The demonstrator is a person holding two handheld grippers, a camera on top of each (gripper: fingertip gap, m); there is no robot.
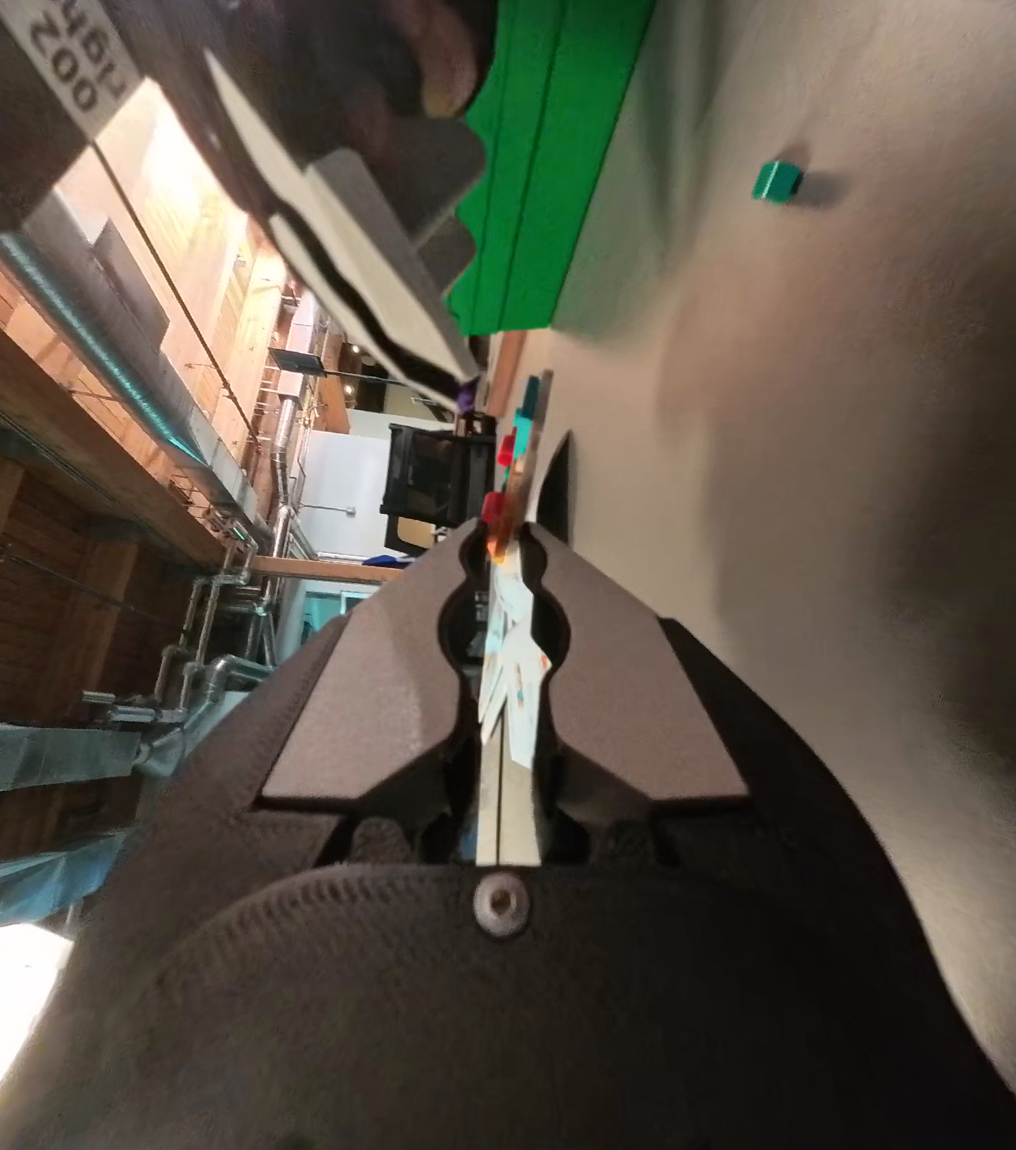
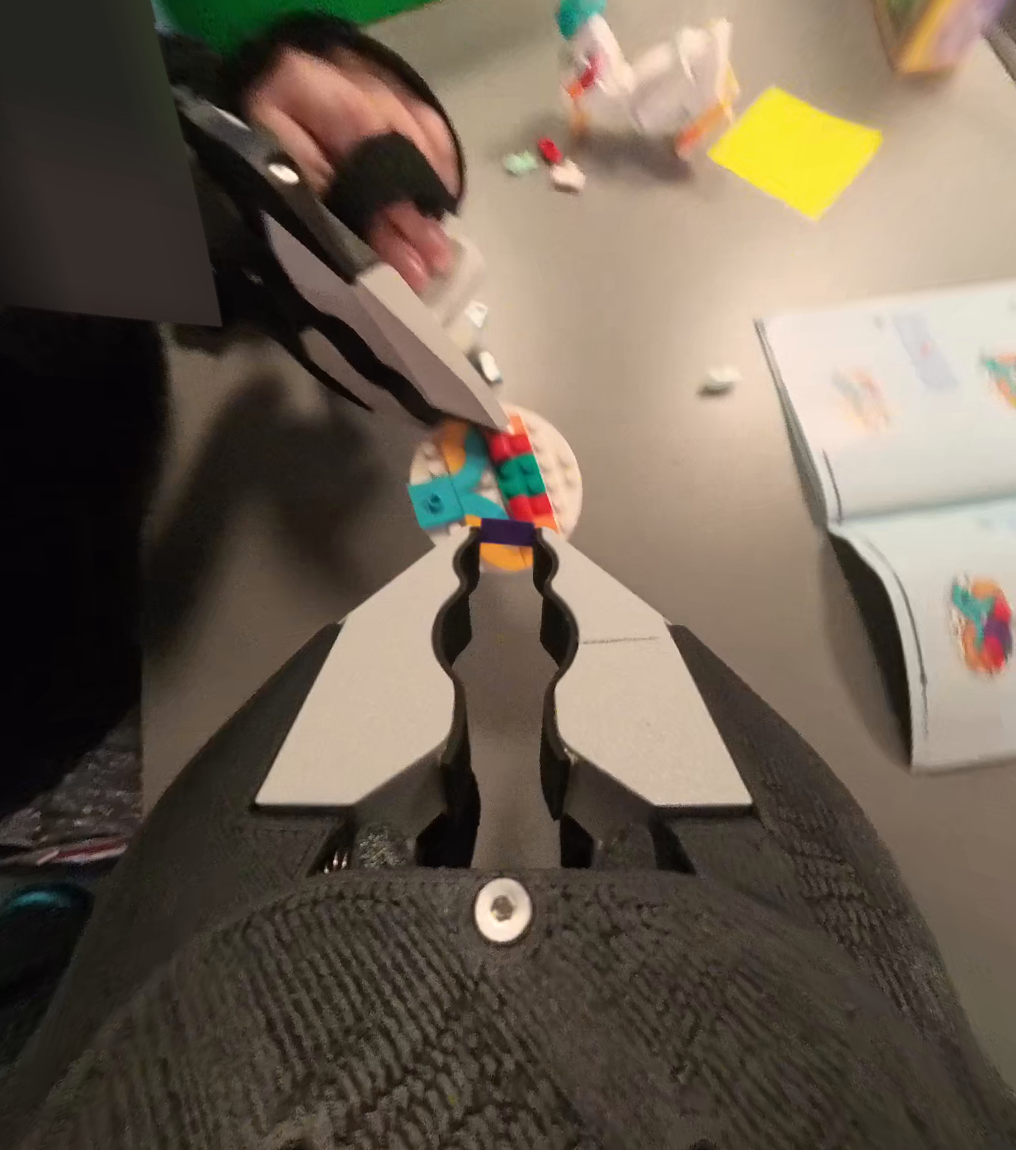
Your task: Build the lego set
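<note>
Right wrist view: unreadable booklet [image 2: 940,473] (blurred)

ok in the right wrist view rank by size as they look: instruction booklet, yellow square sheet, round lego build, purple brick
1. open white instruction booklet
2. flat yellow square sheet
3. round multicoloured lego build
4. small purple brick

White label [image 1: 79,68] on dark housing bears print.

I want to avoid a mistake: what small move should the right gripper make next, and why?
Probably press the purple brick down onto the round model: the right gripper holds it at the model's near edge, and the left gripper steadies the far edge.
</note>
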